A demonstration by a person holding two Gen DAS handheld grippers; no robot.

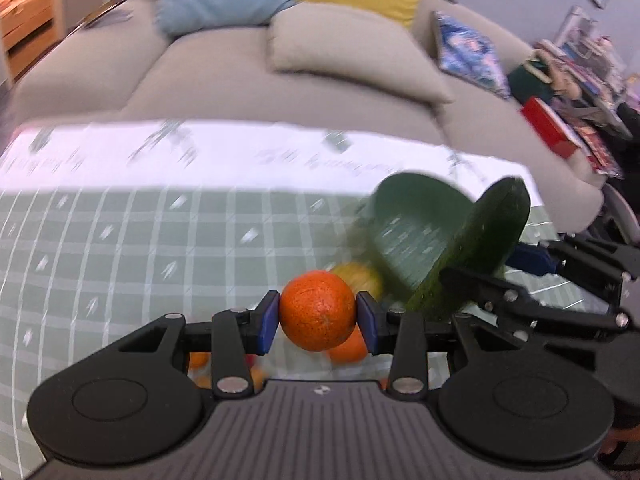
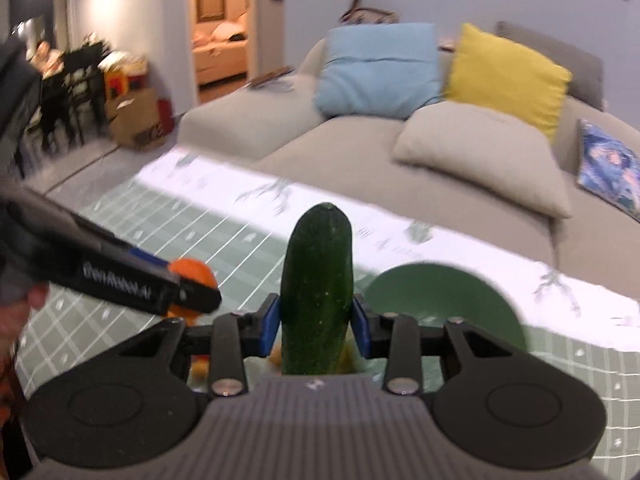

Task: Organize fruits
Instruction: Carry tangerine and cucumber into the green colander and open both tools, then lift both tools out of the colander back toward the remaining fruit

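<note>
— What are the left tongs (image 1: 317, 317) grasping?
— An orange (image 1: 317, 310), pinched between the blue pads above the checked tabletop (image 1: 120, 240).
— And the right tongs (image 2: 316, 325)?
— Clenched on an upright cucumber (image 2: 316, 280), beside the green bowl (image 2: 440, 292); more fruit lies below.

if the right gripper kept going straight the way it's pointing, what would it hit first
Probably the checked tablecloth near the table's far edge, left of the green bowl. The right gripper is shut on the cucumber, whose tip leads. Depth is hard to judge here.
</note>
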